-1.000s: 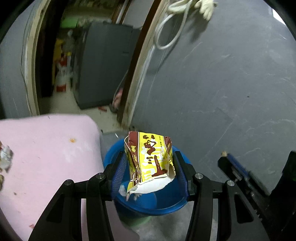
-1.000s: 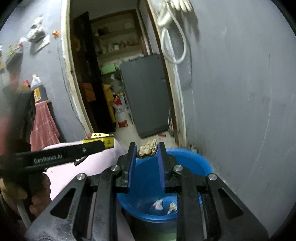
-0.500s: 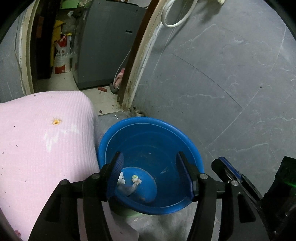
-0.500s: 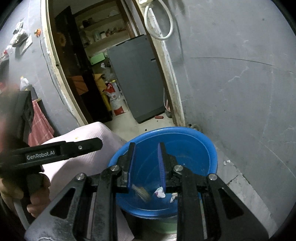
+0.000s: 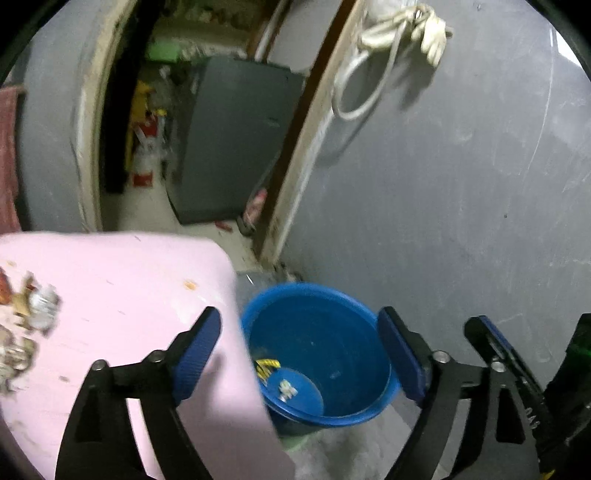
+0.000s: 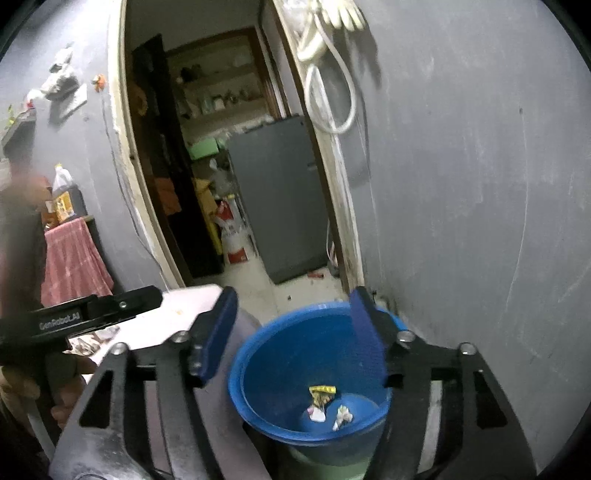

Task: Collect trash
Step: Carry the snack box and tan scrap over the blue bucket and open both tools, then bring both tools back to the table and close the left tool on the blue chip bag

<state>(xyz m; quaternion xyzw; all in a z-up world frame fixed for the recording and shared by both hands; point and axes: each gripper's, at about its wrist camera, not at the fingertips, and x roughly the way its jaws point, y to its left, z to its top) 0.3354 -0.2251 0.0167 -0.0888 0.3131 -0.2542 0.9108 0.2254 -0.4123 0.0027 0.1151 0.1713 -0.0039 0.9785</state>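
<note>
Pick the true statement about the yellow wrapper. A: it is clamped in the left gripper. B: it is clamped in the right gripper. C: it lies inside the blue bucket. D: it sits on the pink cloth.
C: the yellow wrapper lies at the bottom of the blue bucket, and the left gripper and right gripper are both open and empty.

A grey wall (image 6: 461,184) runs along the right, with a white hose (image 6: 332,99) looped high on it beside pale gloves (image 5: 432,33). Through the open doorway (image 6: 221,166) stands a grey fridge (image 6: 280,195), with a red and white canister (image 6: 231,236) on the floor just to its left. Shelves (image 6: 221,96) carry blurred items further back. A red checked cloth (image 6: 72,258) hangs at the left, a bottle (image 6: 62,195) above it.
</note>
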